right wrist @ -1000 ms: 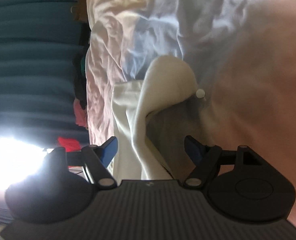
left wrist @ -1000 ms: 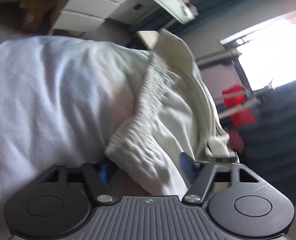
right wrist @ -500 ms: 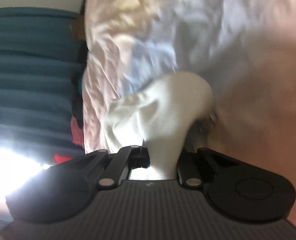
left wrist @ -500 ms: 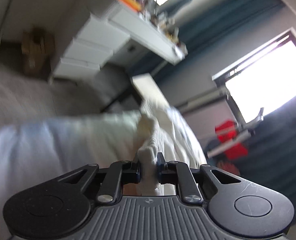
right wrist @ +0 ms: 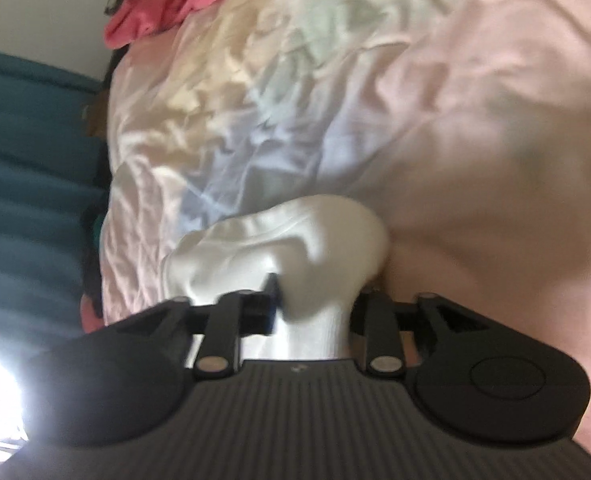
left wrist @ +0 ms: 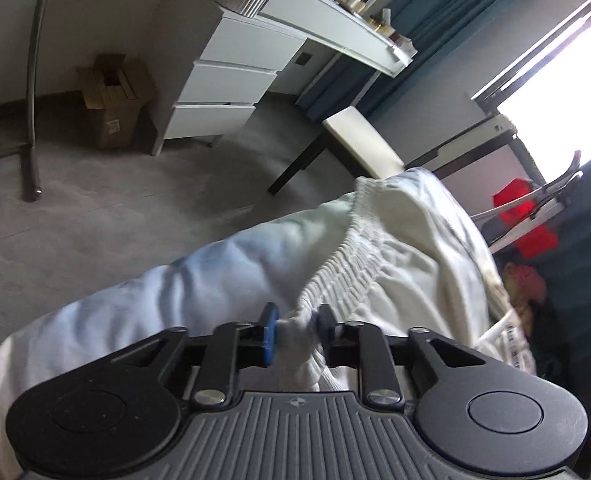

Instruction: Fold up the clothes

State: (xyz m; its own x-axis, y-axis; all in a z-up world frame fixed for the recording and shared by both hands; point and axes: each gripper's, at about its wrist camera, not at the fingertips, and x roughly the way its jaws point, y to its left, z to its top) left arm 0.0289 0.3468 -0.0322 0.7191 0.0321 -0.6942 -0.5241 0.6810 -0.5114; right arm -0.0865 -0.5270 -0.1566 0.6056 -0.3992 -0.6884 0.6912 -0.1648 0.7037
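A cream-white garment with a gathered elastic waistband [left wrist: 379, 256] lies on a pale bedsheet [left wrist: 175, 296]. My left gripper [left wrist: 295, 330] is shut on the waistband's near end, and the band stretches away up and to the right. In the right wrist view my right gripper [right wrist: 315, 306] is shut on a bunched fold of the same white garment [right wrist: 295, 240], held above the pastel pink, yellow and blue bedsheet [right wrist: 455, 120]. The rest of the garment is hidden below both grippers.
A white drawer unit and desk [left wrist: 231, 80] with bottles stands across the grey floor, with a cardboard box [left wrist: 111, 100] beside it and a white stool [left wrist: 359, 144] near the bed. Pink clothing [right wrist: 163, 12] lies at the bed's far end. Teal curtains [right wrist: 27, 160] and a bright window flank the bed.
Both grippers went from open around the garment to shut on it. The left one then rose and tilted, so the room and floor now fill its view.
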